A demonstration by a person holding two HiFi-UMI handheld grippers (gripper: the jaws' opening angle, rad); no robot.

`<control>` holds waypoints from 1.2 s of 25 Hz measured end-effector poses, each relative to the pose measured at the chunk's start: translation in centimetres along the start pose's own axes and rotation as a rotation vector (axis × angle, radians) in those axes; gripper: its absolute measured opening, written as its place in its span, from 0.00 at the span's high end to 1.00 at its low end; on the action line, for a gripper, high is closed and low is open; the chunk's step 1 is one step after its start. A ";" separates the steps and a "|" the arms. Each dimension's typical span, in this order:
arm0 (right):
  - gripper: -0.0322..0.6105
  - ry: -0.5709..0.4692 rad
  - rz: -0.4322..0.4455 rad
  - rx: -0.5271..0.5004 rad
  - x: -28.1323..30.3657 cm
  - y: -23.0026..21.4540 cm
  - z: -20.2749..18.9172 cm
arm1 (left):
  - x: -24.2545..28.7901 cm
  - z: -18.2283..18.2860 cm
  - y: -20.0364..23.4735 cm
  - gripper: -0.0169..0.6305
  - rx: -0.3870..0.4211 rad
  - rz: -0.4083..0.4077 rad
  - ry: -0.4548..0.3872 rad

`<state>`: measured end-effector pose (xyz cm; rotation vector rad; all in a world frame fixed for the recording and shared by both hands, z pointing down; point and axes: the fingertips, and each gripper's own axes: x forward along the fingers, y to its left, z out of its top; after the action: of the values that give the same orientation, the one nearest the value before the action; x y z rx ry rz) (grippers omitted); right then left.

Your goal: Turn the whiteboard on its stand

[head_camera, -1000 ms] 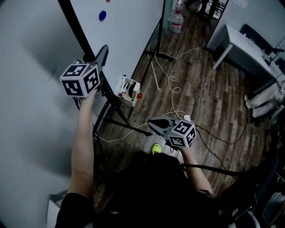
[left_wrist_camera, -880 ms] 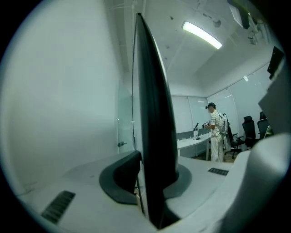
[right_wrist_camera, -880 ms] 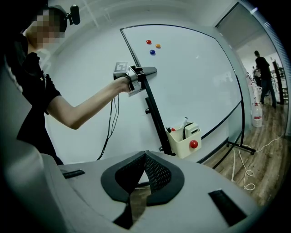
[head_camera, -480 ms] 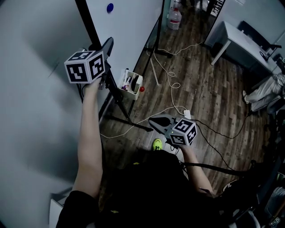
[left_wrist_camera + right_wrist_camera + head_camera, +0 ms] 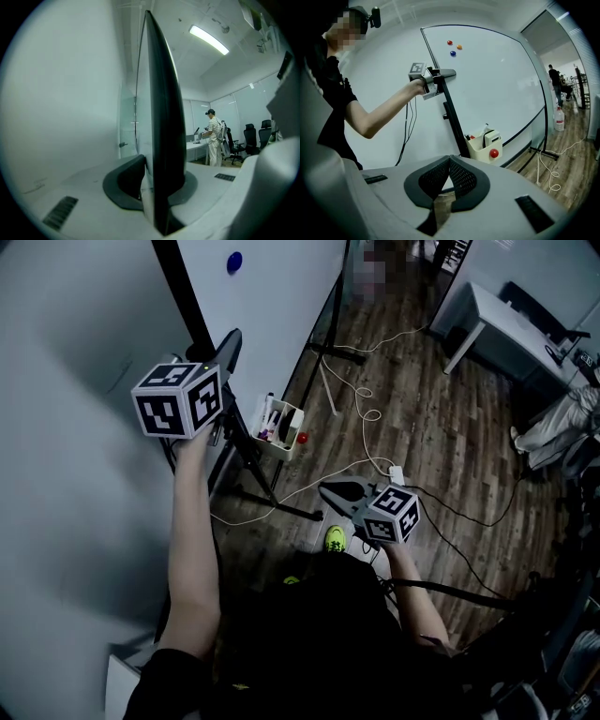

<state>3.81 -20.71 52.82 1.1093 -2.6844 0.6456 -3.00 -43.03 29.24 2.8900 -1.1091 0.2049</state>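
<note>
The whiteboard [image 5: 272, 296] stands on a black wheeled stand, with its black side frame [image 5: 183, 296] running up past my raised left hand. My left gripper [image 5: 228, 348] is shut on that frame edge. In the left gripper view the dark edge [image 5: 161, 117] sits clamped between the pads of my left gripper [image 5: 157, 187]. The right gripper view shows the board's white face [image 5: 497, 75] with three coloured magnets, and the left gripper [image 5: 440, 75] on its edge. My right gripper [image 5: 328, 491] hangs low over the floor, shut, with nothing between the pads [image 5: 461, 180].
A cream marker tray [image 5: 279, 423] with a red magnet hangs at the board's lower edge. White cables [image 5: 361, 418] lie across the wooden floor by the stand's legs. A white desk [image 5: 511, 329] stands at the far right. A grey wall [image 5: 66, 474] is close on the left.
The left gripper keeps its hold on the board's edge, and both have shifted slightly right in the head view. The right gripper has hardly moved.
</note>
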 end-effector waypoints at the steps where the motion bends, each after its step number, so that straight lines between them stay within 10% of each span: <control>1: 0.93 -0.003 0.000 0.002 -0.4 0.1 0.7 | -0.4 0.8 -0.3 0.90 0.002 -0.004 0.004; 15: 0.93 -0.025 0.064 0.025 -6.9 3.7 12.0 | -4.1 13.4 -4.6 0.90 0.042 -0.026 0.102; 21: 0.93 -0.006 0.039 -0.027 0.6 7.6 2.1 | -12.9 1.6 -0.3 0.90 0.024 -0.040 0.069; 30: 0.93 0.010 0.073 -0.058 1.6 11.1 2.1 | -20.7 1.1 0.0 0.90 0.007 -0.049 0.071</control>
<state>-5.17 -15.69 47.77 0.9961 -2.7276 0.5792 -18.11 -29.40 25.35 2.8877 -1.0278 0.3083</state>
